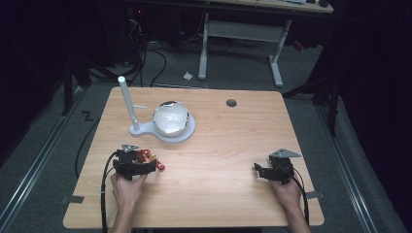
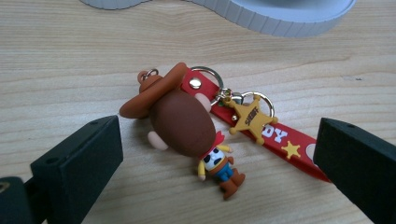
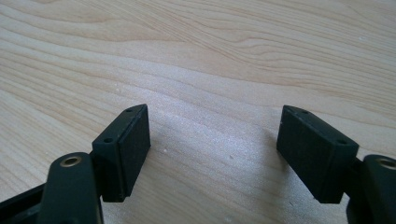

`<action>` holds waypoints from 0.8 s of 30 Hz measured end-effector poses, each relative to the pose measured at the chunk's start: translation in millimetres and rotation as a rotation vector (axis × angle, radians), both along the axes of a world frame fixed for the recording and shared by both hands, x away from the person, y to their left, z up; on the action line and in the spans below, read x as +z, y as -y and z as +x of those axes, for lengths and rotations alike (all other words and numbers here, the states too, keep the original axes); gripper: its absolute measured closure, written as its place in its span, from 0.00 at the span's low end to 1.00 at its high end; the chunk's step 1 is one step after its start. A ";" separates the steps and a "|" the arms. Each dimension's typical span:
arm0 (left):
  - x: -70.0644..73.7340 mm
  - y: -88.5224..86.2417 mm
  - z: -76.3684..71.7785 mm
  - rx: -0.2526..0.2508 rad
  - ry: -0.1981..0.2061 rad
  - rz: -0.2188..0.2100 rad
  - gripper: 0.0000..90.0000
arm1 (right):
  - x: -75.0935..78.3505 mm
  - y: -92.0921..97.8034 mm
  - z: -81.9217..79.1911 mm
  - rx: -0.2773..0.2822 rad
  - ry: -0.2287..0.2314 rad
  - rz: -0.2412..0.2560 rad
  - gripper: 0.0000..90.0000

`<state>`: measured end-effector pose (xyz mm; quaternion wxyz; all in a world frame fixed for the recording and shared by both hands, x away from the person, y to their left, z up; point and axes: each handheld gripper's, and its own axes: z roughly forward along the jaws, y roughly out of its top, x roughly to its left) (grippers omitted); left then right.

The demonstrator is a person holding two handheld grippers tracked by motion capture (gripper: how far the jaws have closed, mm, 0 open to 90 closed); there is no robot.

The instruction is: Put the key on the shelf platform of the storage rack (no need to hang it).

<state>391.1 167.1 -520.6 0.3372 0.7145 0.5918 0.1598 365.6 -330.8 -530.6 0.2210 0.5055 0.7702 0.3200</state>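
While lying face-down on the wooden table [image 1: 228,160] near the white stand [image 1: 165,130], keychain [image 1: 151,158] sits just ahead of left gripper [image 1: 145,165].

Seen along left gripper [image 2: 217,154]: wide open, straddling keychain [image 2: 196,126]; best closed squarely on brown head.

Seen along right gripper [image 3: 212,149]: wide open, empty, over bare wood.

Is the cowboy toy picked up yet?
Not yet. The cowboy keychain lies flat on the table. The left gripper is open with its jaws either side of it, not touching. The right gripper is open over bare wood. Grabbing and lifting remain.
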 end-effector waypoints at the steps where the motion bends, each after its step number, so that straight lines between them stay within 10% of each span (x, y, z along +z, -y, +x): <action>1: -0.2 0.8 1.3 -0.001 -0.007 0.005 0.02 | 0.0 0.0 0.0 0.000 0.000 0.000 0.29; 24: -6.9 13.2 17.5 0.064 -0.025 0.091 0.07 | 0.0 0.0 0.0 0.000 0.000 0.000 0.29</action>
